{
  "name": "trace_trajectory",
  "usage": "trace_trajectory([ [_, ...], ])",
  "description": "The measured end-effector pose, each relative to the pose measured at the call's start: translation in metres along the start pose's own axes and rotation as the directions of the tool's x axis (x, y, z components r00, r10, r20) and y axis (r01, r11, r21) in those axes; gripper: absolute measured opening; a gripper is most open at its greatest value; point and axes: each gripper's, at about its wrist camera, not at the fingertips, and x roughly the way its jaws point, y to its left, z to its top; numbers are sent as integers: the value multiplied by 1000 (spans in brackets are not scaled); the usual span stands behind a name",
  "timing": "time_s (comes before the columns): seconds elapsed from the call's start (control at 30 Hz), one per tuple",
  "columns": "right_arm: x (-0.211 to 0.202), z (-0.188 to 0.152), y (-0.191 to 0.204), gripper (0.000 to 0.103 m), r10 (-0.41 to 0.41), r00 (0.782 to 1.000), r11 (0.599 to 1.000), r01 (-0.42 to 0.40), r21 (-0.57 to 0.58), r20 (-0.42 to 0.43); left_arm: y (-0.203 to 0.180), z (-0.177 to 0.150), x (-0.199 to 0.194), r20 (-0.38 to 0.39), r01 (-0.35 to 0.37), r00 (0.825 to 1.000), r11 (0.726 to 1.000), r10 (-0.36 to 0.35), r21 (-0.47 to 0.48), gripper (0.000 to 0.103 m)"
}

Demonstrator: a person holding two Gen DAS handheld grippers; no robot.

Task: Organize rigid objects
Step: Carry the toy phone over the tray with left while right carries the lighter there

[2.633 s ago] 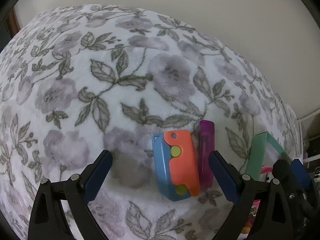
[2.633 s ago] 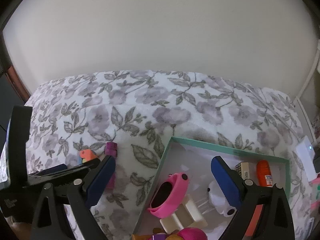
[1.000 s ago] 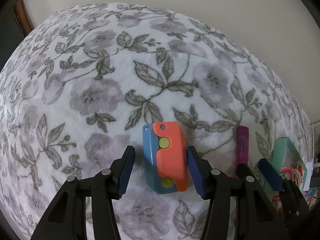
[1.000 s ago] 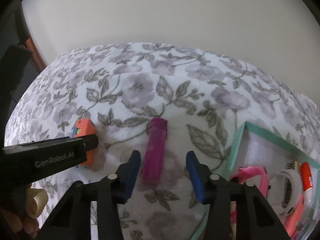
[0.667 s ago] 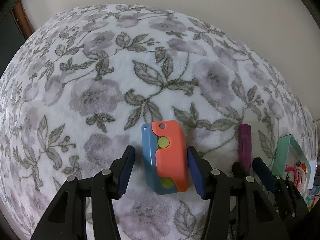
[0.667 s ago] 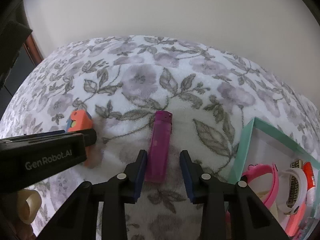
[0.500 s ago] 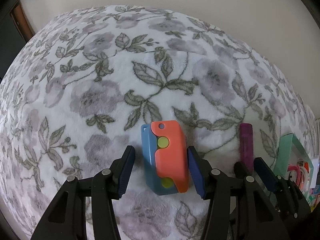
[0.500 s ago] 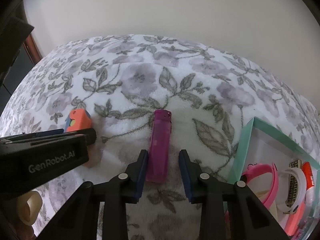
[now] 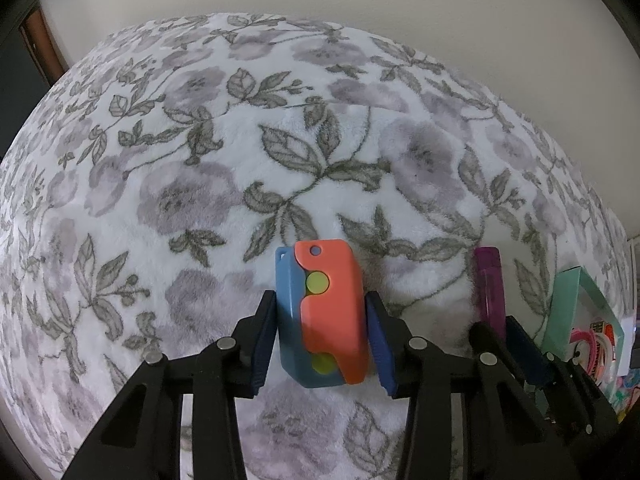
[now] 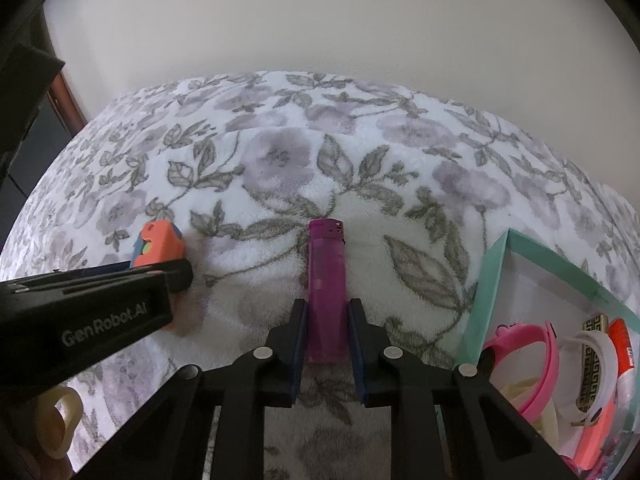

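While both grips settle: right gripper (image 10: 327, 344) jaws clenched on purple lighter (image 10: 325, 292), frame centre; left gripper (image 9: 322, 344) jaws closing around orange-blue toy (image 9: 324, 316), lower centre. Confirm firm squeeze, lift straight off blanket (image 9: 192, 184), carry toward teal box (image 10: 492, 280) at right.

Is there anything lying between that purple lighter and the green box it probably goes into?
Nothing visible: only bare flowered blanket lies between the purple lighter, gripped by the right gripper, and the green box.
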Motion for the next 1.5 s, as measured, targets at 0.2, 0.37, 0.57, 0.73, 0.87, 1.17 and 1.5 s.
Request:
trace_trajectory([
  [0.2, -2, 1, -3, 21, 23, 1000, 1000, -23, 21, -3, 4, 2, -4, 12, 33, 999, 999, -33, -12, 45],
  [0.37, -8, 3, -3, 21, 26, 1000, 999, -27, 23, 12, 6, 6, -16, 40, 49, 998, 999, -49, -14, 45],
  [0.57, -24, 10, -7, 21, 27, 998, 999, -28, 31, 51, 10, 11, -36, 91, 64, 994, 998, -62, -20, 45],
  [0.73, -41, 16, -11, 21, 23, 996, 999, -27, 40, 92, 10, 14, -54, 127, 79, 989, 997, -76, -20, 45],
  [0.87, -48, 19, -14, 21, 20, 994, 999, -25, 46, 107, 5, 18, -61, 147, 85, 986, 996, -83, -13, 45],
  [1.17, -65, 18, -29, 21, 10, 993, 997, -19, 76, 117, -11, 16, -80, 175, 83, 981, 996, -86, 21, 45],
  [1.5, -115, 11, -60, 21, -12, 991, 986, -10, 167, 131, -58, 0, -130, 213, 124, 965, 983, -151, 135, 45],
])
